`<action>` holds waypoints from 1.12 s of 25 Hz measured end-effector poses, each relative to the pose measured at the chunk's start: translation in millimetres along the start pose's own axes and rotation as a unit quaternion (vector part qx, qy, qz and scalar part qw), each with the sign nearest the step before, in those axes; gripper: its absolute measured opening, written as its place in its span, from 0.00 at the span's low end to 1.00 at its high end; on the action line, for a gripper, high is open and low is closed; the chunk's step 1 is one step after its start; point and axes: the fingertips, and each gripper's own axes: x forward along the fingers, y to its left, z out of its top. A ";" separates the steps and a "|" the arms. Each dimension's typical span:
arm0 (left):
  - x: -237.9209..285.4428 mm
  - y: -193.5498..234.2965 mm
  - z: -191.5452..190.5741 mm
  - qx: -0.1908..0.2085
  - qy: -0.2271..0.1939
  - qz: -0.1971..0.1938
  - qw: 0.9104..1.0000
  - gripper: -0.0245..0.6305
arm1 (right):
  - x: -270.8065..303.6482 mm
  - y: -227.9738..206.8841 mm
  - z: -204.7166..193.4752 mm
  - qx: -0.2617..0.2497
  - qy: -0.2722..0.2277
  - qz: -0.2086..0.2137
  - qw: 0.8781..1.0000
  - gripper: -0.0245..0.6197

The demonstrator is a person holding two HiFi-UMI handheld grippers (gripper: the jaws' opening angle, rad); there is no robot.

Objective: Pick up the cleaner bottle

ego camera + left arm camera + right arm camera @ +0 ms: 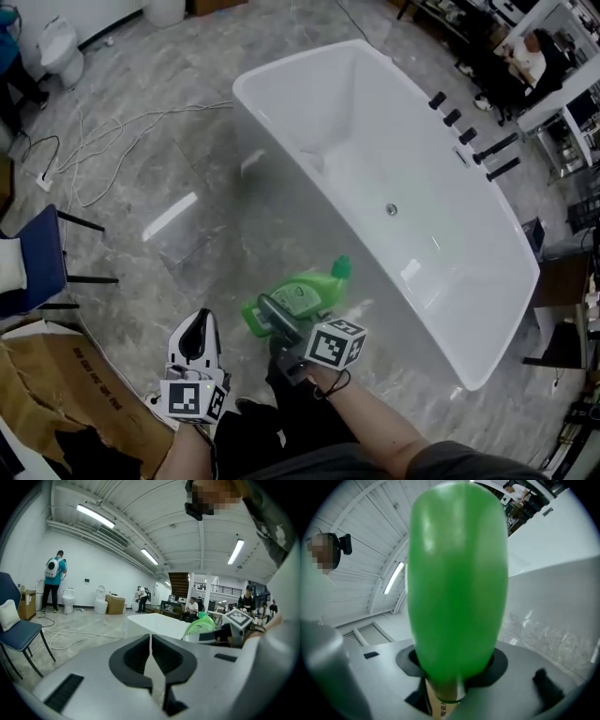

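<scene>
Cleaner bottle clamped in right claw, bathtub just beside, left claw closed, seemingly empty.

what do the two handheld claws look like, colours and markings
The left claw and right claw are pale grey-white moulded shells with black ribbed pads. Each carries a white cube printed with black square markers near the hand. The person's top is dark grey.

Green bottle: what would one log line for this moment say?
right gripper: shut on green cleaner bottle | place: in the air beside white bathtub | left gripper: shut, empty
</scene>
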 end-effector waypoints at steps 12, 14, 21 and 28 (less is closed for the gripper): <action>-53.8 -53.7 28.7 -0.006 -0.032 -0.009 0.999 0.07 | -50.4 53.8 -13.7 -0.020 0.000 0.026 0.999 0.35; -74.6 -59.2 28.1 -0.004 -0.035 -0.008 0.999 0.07 | -64.1 64.9 -25.1 -0.010 -0.007 0.029 1.000 0.35; -162.2 -82.0 20.2 0.009 -0.036 -0.009 0.999 0.07 | -129.2 106.9 -71.6 0.015 -0.028 0.026 0.999 0.35; -230.9 -120.7 16.1 0.032 -0.046 -0.037 0.998 0.07 | -202.3 132.6 -108.7 0.015 -0.062 0.011 0.998 0.35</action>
